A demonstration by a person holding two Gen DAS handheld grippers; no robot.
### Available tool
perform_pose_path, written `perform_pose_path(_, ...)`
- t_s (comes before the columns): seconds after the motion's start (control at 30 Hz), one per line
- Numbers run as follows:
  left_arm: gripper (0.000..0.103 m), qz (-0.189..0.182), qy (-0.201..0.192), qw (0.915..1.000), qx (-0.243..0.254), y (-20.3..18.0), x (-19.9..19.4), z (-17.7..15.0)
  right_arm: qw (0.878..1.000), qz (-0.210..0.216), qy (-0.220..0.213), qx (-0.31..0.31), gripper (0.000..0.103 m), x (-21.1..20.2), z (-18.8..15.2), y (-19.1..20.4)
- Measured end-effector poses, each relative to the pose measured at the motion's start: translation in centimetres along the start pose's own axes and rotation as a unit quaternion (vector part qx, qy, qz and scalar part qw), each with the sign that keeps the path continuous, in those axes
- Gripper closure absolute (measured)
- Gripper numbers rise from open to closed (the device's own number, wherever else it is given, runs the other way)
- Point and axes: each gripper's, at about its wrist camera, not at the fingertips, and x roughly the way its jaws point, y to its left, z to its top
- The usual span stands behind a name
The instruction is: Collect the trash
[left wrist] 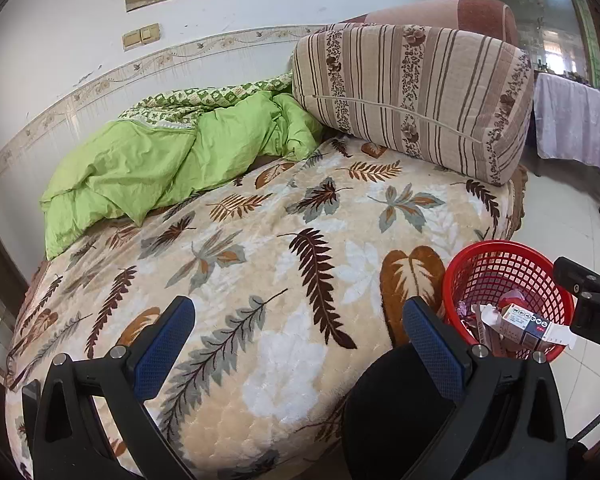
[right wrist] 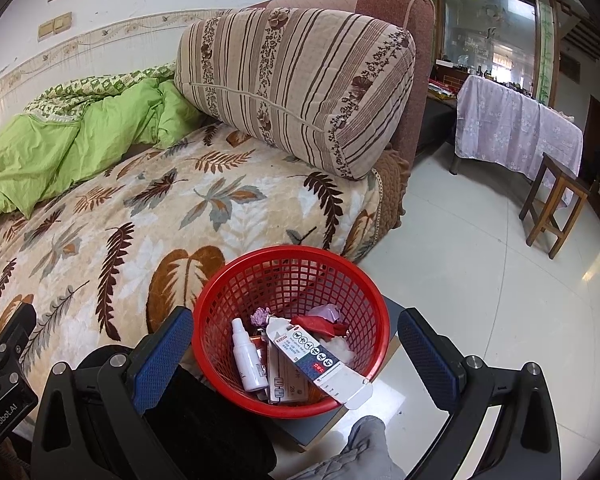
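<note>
Beside bed (right wrist: 100,216), on low stand: red basket (right wrist: 220,292), kept within reach for drops. Inside basket: carton (right wrist: 320,360), white bottle (right wrist: 246,364), wrappers. Right gripper (right wrist: 296,356) above basket, jaws wide, empty. Left gripper (left wrist: 300,344) left of basket, over blanket, jaws apart, empty. No trash visible on bed; collection likely near done.

A leaf-patterned blanket (left wrist: 260,280) covered the bed, and a crumpled green quilt (left wrist: 160,160) was bunched against the wall. A striped cushion (right wrist: 296,84) leaned on the brown sofa arm (right wrist: 396,12) at the far end. Across the pale tiled floor (right wrist: 480,280), a wooden stool (right wrist: 556,204) stood just beside a table draped in a floral cloth (right wrist: 516,128). Yellowed switches (left wrist: 142,36) sat on the wall.
</note>
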Motion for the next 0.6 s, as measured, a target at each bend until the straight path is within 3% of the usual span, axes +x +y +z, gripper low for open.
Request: perform_pose_path(0.6,0.000,0.004,0.004,1.0000,-0.002,0.35,0.22,-0.27,1.000,-0.002,0.008,0.003,0.000,0.24,-0.01,-0.26)
